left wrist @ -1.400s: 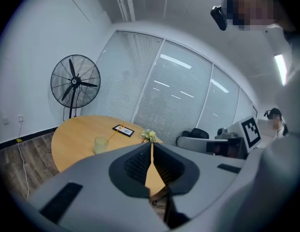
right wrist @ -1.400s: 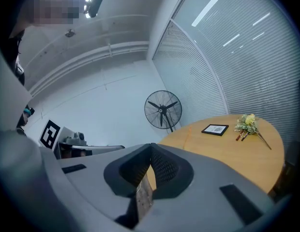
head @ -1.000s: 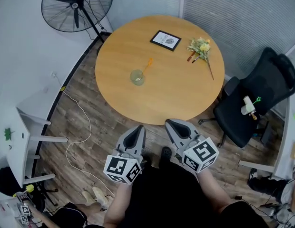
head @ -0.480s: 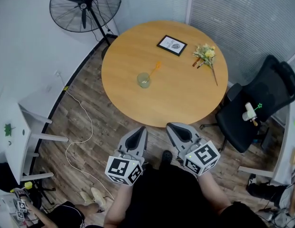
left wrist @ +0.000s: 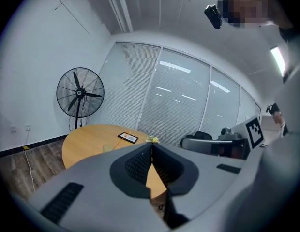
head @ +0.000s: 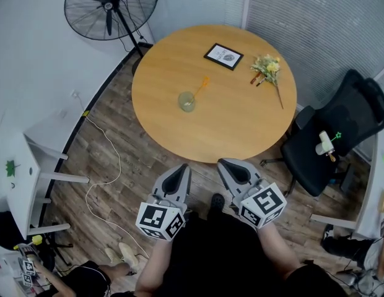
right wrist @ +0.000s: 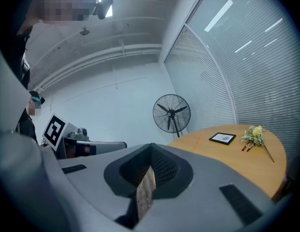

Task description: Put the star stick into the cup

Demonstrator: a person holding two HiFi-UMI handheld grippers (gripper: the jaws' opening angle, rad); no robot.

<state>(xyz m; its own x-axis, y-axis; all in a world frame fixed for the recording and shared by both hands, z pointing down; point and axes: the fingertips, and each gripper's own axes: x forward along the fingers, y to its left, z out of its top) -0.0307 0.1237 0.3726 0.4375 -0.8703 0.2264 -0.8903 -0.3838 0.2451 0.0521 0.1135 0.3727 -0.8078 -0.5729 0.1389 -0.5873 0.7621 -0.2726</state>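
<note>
The left gripper (head: 180, 169) and the right gripper (head: 226, 163) are held short of the round surface (head: 229, 122), each with its jaws pressed together on nothing. On the surface, well away from both grippers, a thin orange stick (head: 202, 86) seems to lean out of the cup (head: 186, 102). The stick's tip is too small to tell whether it is a star.

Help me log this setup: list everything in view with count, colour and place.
table: one, wooden, round, centre
cup: one, clear greenish, on table, left
stick: one, orange, at the cup
picture frame: one, black, table's far side
flower bunch: one, yellow, right of frame
fan: one, black, floor beyond table
office chair: one, black, right of table
cable: one, white, floor, left
left gripper, right gripper: two, grey, jaws shut, empty, before table
</note>
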